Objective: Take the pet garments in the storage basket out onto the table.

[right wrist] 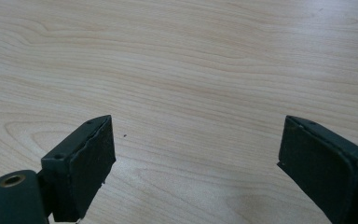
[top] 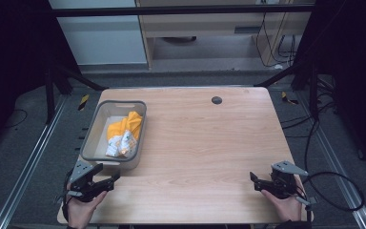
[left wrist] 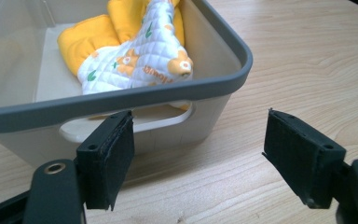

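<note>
**Both tools spread wide and empty at the near edge of the surface**

The left tool [left wrist: 198, 161] is released: in the left gripper view its two black jaws stand far apart with nothing between them but bare wood. It holds nothing. Its left jaw sits just in front of the grey bin [left wrist: 121, 100], close to the handle slot cut in the bin's near wall; whether it touches the wall cannot be told. In the high view the left tool [top: 106, 182] sits in the person's left hand [top: 80, 210] at the near left corner of the surface [top: 205, 143], just short of the bin [top: 91, 128].

The right tool [right wrist: 196, 163] is likewise released, its jaws wide apart over plain wood grain and gripping nothing. In the high view it [top: 256, 181] is held by the right hand [top: 286, 207] near the near right corner, well apart from the bin, with its cable [top: 336, 191] looping off the right edge.

Inside the bin lies a quilted cloth item [left wrist: 135, 60], white with orange flower and green leaf prints, bunched with plain yellow-orange fabric [left wrist: 86, 39]. In the high view the cloth [top: 123, 133] rests toward the bin's right side. A short line of orange lettering runs along the white quilting, too small and bent to read. A dark round grommet [top: 216, 100] is set in the far part of the surface.
</note>
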A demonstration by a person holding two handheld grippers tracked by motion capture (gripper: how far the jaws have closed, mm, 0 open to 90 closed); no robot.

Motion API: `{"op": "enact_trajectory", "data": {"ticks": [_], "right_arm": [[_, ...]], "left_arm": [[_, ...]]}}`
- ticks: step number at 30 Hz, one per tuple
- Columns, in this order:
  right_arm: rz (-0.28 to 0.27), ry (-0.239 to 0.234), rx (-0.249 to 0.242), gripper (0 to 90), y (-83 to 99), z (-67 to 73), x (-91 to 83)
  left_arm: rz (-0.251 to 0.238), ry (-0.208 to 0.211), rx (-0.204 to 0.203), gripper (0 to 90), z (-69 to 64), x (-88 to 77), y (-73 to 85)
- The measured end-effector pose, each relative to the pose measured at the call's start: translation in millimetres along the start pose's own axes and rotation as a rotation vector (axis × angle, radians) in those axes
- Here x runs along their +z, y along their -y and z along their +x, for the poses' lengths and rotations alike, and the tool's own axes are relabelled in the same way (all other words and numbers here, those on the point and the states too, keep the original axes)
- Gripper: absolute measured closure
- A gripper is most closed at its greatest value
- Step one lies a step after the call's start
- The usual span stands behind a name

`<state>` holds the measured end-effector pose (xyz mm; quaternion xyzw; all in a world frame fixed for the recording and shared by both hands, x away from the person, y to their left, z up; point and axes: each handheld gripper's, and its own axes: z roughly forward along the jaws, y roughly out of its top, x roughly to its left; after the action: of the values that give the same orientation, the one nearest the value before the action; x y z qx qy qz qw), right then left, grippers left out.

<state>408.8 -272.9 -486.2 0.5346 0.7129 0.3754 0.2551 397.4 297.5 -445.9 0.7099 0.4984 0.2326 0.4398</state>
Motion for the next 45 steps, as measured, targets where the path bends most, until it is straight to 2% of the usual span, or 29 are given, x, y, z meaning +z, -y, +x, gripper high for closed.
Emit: {"op": "enact_trajectory", "data": {"ticks": [11,27,36,41,45], "right_arm": [[0.005,0.000,-0.002,10.4,-0.2,0.4,0.9],[0.011,-0.005,-0.002,10.0,-0.8,2.6,2.3],[0.012,0.001,-0.010,10.1,-1.4,4.3,3.2],[0.011,0.001,-0.007,10.1,-1.7,3.9,3.0],[0.015,0.002,-0.011,10.1,-2.4,4.2,3.6]], "left_arm": [[-0.044,0.018,0.002,24.4,-2.9,-8.7,-14.6],[-0.074,0.027,0.026,24.3,-1.7,-14.4,-38.4],[-0.076,0.023,0.037,24.1,-0.5,-9.9,-49.5],[-0.066,0.008,0.045,23.4,1.6,-4.7,-53.5],[-0.074,-0.018,0.053,23.3,4.7,-1.1,-62.7]]}}
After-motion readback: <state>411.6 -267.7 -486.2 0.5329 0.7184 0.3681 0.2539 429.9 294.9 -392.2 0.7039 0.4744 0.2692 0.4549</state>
